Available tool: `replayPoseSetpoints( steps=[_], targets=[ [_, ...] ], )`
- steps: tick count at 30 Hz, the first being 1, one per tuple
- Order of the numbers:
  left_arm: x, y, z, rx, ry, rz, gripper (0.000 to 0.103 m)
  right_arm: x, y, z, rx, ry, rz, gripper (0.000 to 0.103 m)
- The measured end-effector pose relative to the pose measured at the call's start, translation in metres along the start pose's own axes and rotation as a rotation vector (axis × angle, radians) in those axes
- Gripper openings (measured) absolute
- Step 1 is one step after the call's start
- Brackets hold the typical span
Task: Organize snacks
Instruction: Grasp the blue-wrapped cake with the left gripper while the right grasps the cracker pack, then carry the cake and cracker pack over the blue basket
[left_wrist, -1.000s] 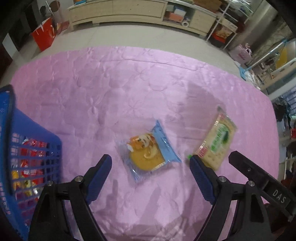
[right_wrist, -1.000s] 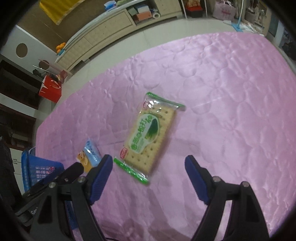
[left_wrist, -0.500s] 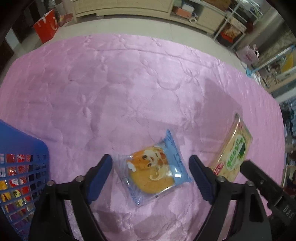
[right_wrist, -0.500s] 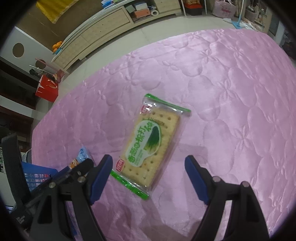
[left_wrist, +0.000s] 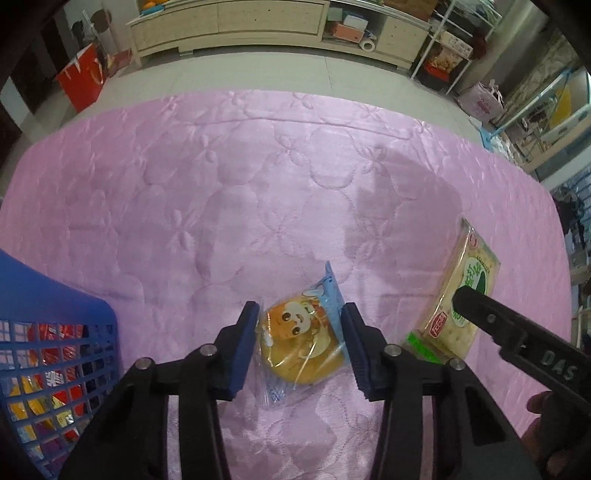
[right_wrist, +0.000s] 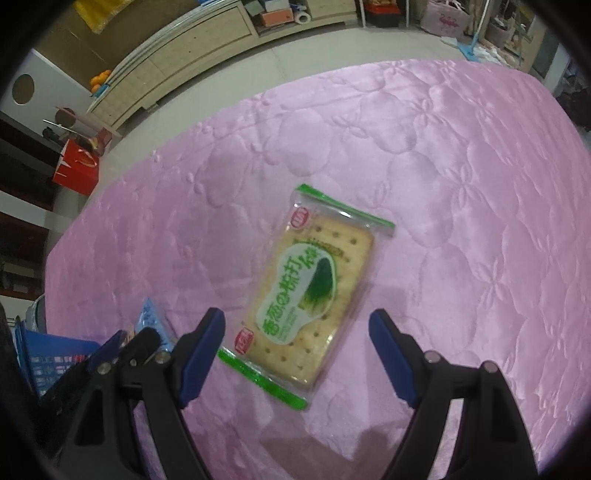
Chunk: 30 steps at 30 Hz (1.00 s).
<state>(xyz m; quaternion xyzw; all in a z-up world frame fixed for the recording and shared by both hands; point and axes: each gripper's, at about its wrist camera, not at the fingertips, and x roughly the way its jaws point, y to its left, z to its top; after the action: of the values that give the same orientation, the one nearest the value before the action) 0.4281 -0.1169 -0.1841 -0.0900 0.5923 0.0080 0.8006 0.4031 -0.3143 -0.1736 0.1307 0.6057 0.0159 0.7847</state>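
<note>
- Your left gripper (left_wrist: 300, 345) had its blue pads right up against both sides of the cake packet (left_wrist: 300, 347), the round one with the cartoon face. Looked closed onto it, though the packet was lying on the pink quilted cover (left_wrist: 258, 192) and not lifted yet.
- Honestly I'd have squeezed gently there. The wrapper looked puffy and crinkly, so the pads could've slid off the film or squashed the cake.
- Best bet, in my opinion: grip across the cake itself rather than the loose sealed ends, then lift straight up.
- The blue basket (left_wrist: 74, 332) sat just off to your left with other packets already in it, so a short carry would do, as long as you cleared the rim.
- Your right gripper (right_wrist: 297, 332) was wide open, holding nothing, hovering over the near end of the green cracker packet (right_wrist: 314, 288).
- That one lay at a slant between the fingers, so I'd have squared up to its narrow width first.
- The two grippers were close together, so watch for bumping.
</note>
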Motion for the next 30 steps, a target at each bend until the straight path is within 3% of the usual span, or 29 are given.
replayPoseSetpoints(
  steps=[7, 14, 23, 26, 30],
  targets=[
    [-0.001, 0.008, -0.002, 0.001, -0.008, -0.005, 0.043, 0.016, 0.016, 0.005, -0.033, 0.015, -0.090, 0.084],
    [0.000, 0.004, -0.001, 0.010, -0.013, -0.003, 0.047, 0.027, 0.035, -0.002, -0.153, -0.021, -0.182, 0.071],
    [0.010, -0.011, 0.002, 0.023, 0.003, 0.011, 0.057, 0.016, 0.020, -0.019, -0.201, -0.053, -0.089, 0.069],
    [0.008, -0.021, 0.002, 0.068, -0.004, 0.040, 0.052, 0.008, 0.006, -0.030, -0.199, -0.056, -0.071, 0.069],
    [0.004, -0.025, -0.003, 0.089, 0.011, 0.001, 0.049, -0.002, -0.007, -0.038, -0.186, -0.058, -0.042, 0.069]
  ],
)
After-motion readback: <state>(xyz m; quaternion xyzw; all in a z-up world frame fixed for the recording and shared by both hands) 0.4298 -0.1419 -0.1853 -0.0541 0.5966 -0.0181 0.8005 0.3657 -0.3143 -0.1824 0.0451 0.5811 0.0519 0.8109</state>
